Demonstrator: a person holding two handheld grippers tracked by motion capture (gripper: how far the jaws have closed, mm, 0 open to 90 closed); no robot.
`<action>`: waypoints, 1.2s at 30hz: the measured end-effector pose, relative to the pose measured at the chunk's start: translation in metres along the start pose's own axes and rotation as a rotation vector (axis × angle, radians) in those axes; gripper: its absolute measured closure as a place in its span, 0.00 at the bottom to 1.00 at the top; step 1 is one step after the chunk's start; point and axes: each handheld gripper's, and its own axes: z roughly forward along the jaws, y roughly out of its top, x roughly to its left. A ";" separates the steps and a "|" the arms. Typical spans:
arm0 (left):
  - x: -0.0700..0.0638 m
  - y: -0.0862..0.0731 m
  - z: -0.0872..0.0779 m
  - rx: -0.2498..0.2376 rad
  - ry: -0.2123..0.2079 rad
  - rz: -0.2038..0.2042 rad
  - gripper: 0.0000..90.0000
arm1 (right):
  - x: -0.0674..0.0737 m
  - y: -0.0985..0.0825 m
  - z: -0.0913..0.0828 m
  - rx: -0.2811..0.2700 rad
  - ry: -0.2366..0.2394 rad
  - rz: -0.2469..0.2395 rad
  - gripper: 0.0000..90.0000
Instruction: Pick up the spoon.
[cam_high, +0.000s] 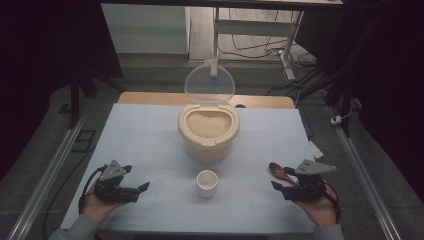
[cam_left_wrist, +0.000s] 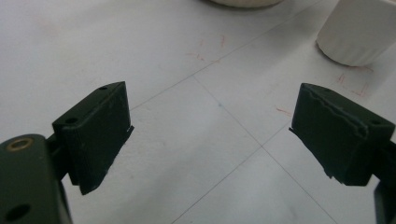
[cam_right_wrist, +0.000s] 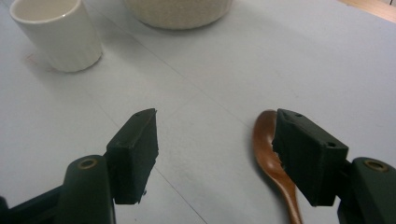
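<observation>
From the high view I have my left tongs (cam_high: 138, 189) low over the near left part of the desk (cam_high: 150, 130), jaws spread wide and holding nothing; in the left gripper view they (cam_left_wrist: 210, 135) frame only bare white desk surface crossed by thin grid lines, with the base of the small white cup (cam_left_wrist: 359, 32) off at the upper right. My right tongs (cam_high: 282, 186) sit at the near right of the desk, also wide open and empty. The wooden spoon (cam_high: 280, 172) lies flat on the desk right by them, bowl pointing away from me toward the far side; in the right gripper view the spoon (cam_right_wrist: 268, 144) lies just inside the right-hand jaw, partly hidden behind it, and I cannot tell whether that jaw touches it. The cup (cam_high: 207, 183) stands upright between my two tongs, near the front edge, and looks empty in the right gripper view (cam_right_wrist: 58, 35). Behind it, near the middle of the desk, stands the cream rice container (cam_high: 208, 145), its clear round lid (cam_high: 209, 84) swung up and standing open at the back, the grain (cam_high: 208, 123) inside showing.
</observation>
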 end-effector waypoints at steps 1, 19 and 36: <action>0.000 0.000 0.001 0.001 -0.002 0.001 0.13 | -0.002 0.004 -0.002 0.012 -0.004 -0.006 0.35; -0.007 -0.002 0.007 0.026 -0.001 0.030 0.13 | -0.035 0.018 -0.020 0.210 -0.104 -0.014 0.35; -0.002 -0.006 0.006 0.028 -0.010 0.004 0.13 | -0.054 -0.014 -0.002 0.415 -0.091 0.031 0.37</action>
